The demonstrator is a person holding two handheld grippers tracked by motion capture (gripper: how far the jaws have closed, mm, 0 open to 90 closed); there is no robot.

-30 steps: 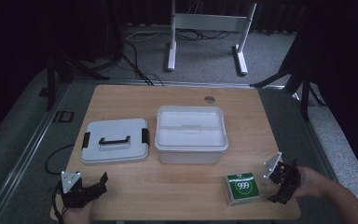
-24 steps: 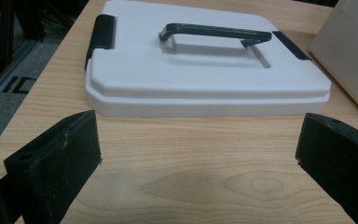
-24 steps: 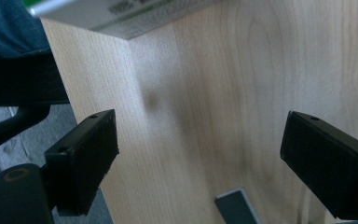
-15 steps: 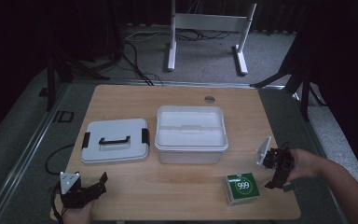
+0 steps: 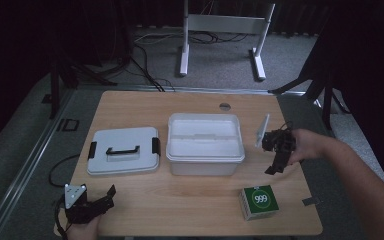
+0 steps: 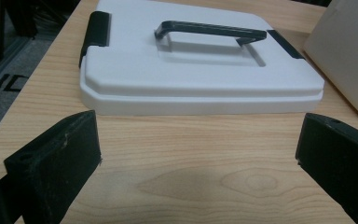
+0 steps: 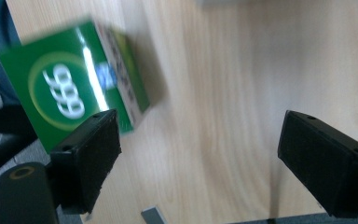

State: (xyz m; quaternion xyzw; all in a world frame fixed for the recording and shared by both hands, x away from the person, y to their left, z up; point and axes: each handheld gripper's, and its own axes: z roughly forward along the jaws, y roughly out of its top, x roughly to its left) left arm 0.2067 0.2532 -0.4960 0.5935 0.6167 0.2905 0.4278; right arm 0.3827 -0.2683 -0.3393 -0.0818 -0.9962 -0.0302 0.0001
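A white open tub (image 5: 205, 142) stands mid-table. Its white lid (image 5: 123, 150), with a black handle, lies flat to the tub's left. A green carton marked 999 (image 5: 259, 201) sits near the front right. My left gripper (image 5: 107, 197) rests at the front left corner, open and holding nothing. In the left gripper view the lid (image 6: 200, 60) lies just ahead of the open left gripper (image 6: 198, 154). My right gripper (image 5: 274, 165) hangs beside the tub's right side, tilted downward and open. The right gripper view, blurred, has the carton (image 7: 70, 88) past the left jaw of the right gripper (image 7: 200, 154).
The wooden table (image 5: 145, 107) has a small round grommet (image 5: 224, 106) near its far edge. A small grey tab (image 5: 310, 201) lies at the front right edge. A white stand (image 5: 220, 35) and cables sit on the floor behind the table.
My right gripper has risen from the front right corner and moved away from me to the tub's right side. The left gripper, carton, tub and lid have stayed put.
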